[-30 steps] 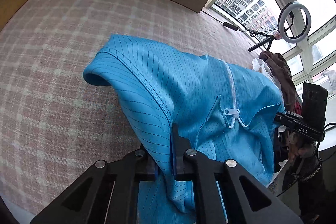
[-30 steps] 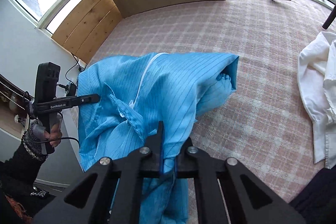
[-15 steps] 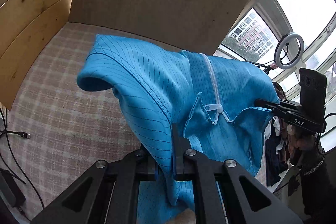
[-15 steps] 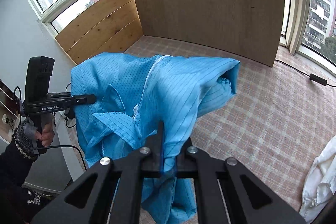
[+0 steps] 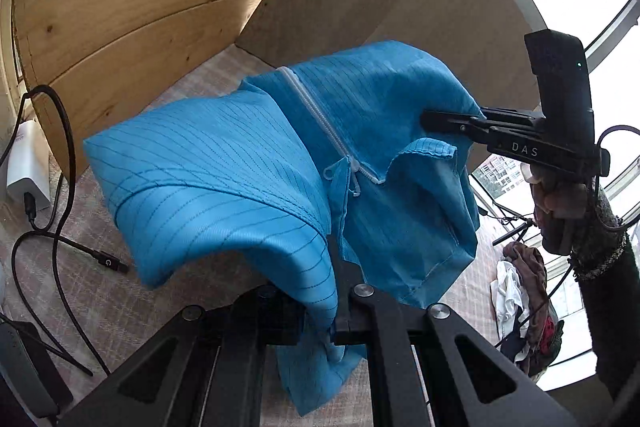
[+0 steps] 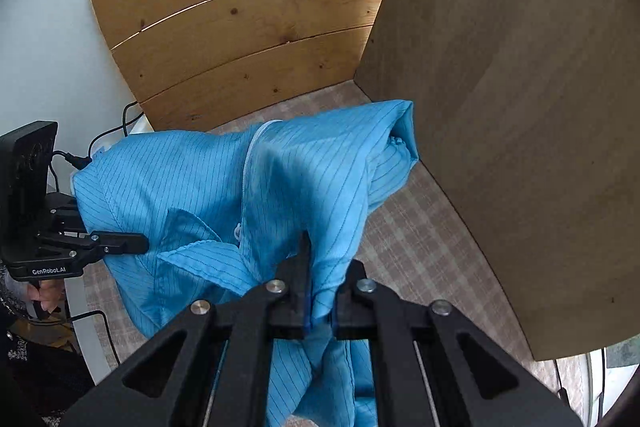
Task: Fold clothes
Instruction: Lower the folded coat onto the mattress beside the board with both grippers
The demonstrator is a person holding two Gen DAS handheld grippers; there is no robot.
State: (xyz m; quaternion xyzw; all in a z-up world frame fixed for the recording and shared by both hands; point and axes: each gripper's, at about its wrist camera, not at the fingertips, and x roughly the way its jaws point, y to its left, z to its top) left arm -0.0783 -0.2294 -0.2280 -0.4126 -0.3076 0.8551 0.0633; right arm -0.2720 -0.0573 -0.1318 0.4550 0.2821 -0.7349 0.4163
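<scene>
Checked cloth (image 6: 424,247) covers the surface between wooden boards (image 6: 248,43); both grippers' fingers clench the blue jacket (image 5: 224,163).

You have a surface under a pink-and-white checked cloth (image 5: 120,307). Taking the wooden plank wall (image 5: 120,15) as landmark, a white charger (image 5: 26,167) and black cables (image 5: 68,235) lie at its foot; a clothes pile (image 5: 524,291) lies well apart from it.
</scene>
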